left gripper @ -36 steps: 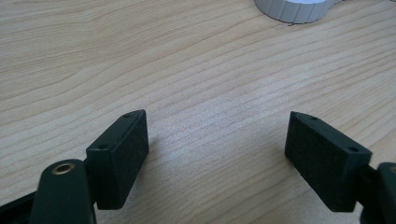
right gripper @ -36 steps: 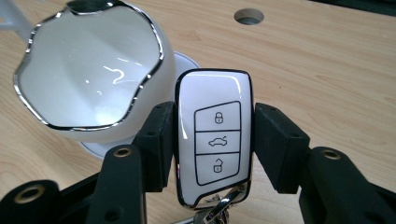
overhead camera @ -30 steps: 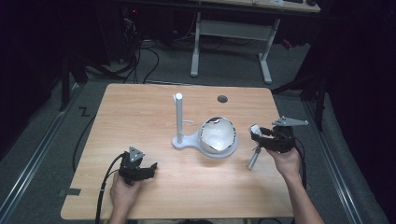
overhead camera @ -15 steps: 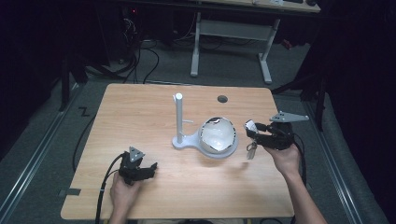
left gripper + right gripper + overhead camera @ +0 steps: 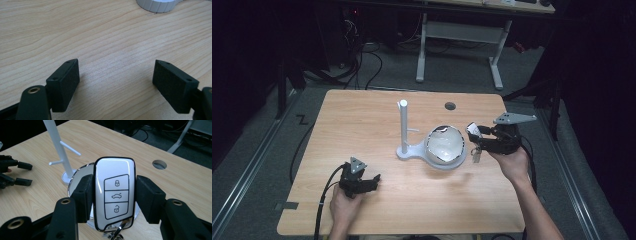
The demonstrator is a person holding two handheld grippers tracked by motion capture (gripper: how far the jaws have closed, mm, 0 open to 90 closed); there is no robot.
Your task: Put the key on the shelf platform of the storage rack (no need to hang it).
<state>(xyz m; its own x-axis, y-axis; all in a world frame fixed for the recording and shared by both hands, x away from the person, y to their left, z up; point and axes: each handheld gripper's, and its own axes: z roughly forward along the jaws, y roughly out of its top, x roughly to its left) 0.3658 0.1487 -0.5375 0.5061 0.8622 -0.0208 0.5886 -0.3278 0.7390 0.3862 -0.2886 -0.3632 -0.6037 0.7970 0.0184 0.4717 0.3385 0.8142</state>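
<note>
Jaws of the right gripper (image 5: 114, 197) pinch a car key fob (image 5: 114, 192) by its two long edges, so the button face stays free, held above the table (image 5: 377, 120) just beside the shiny dish (image 5: 446, 146) and white peg stand (image 5: 404, 131), probably for hanging; the fob is glossy white, black-rimmed, with three buttons and a metal ring below, while the left gripper (image 5: 117, 82) rests with jaws spread, empty

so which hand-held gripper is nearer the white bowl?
Right. The right hand-held gripper, shut on the key fob, hovers just beside the bowl; the left hand-held gripper rests apart, near the table's front edge.
</note>
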